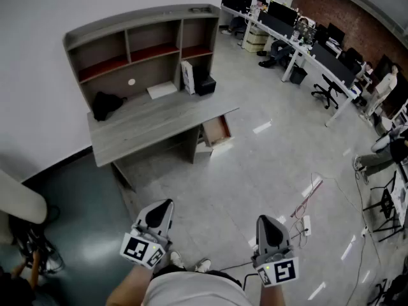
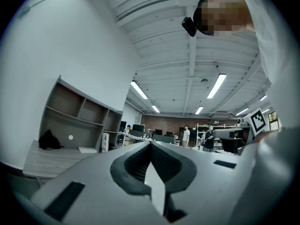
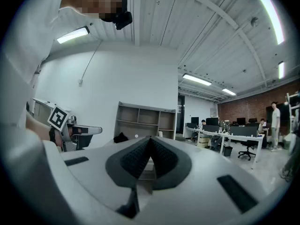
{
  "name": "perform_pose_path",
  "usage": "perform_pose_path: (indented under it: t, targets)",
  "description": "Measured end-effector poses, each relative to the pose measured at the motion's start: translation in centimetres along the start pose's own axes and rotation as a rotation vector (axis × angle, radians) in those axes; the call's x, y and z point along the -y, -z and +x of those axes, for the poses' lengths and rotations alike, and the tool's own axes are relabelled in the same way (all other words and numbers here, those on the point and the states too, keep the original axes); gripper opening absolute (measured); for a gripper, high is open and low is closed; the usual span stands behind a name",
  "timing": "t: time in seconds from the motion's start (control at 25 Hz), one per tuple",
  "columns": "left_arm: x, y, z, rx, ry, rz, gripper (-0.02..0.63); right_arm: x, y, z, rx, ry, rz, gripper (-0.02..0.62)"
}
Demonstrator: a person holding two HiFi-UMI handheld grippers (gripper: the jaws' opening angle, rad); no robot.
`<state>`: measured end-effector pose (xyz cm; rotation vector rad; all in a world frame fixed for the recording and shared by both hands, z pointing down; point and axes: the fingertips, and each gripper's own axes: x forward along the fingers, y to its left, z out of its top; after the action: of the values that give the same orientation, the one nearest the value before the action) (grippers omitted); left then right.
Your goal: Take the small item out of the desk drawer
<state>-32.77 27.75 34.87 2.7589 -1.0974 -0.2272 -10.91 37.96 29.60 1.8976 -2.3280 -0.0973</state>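
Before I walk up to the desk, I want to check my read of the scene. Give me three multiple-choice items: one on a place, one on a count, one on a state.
1. Where is the pulled-out drawer?
A. Under the desk, at the end by the white box
B. Under the desk's other end
C. In the top row of shelves

2. How many compartments are in the top row of the hutch?
A. Two
B. Three
C. Five

3. What state are the left gripper and right gripper in?
A. Both wide open
B. Left shut on a small item
C. Both shut, empty

Answers:
1 A: the drawer juts out below the end where the white box stands.
2 B: three compartments sit side by side.
3 C: each gripper view shows its jaws together with nothing between them.
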Motion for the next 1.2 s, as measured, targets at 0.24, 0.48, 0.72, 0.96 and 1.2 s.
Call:
perform_pose_path:
  t: [0.24, 0.48, 0.72, 0.96, 1.2]
  targets:
    - [-1.0, -0.1, -0.8, 0.002, -0.002, -0.013, 0.017, -1.1, 0.0, 0.5, -0.005, 0.001, 0.006, 0.021]
    - [-1.7, 1.8, -1.8, -0.032, 0.013, -0.081, 0.017, -2.6, 0.7, 0.6, -0.040, -0.035, 0.049, 0.021]
    - [-1.5, 5.6, -0.4, -0.087, 0.047, -0.197, 0.017, -1.8, 3.7, 0.3, -0.119, 0.001, 0.062, 0.021]
    - [-1.5, 7.1, 5.0, -0.128, 0.068, -0.199, 0.017, 3.4, 5.5, 4.1, -0.117, 0.021, 0.091, 0.021]
    - [-1.5, 8.1, 15.3, -0.137, 0.020, -0.198, 0.017, 12.3, 7.0, 11.6, -0.075, -0.051, 0.116, 0.021]
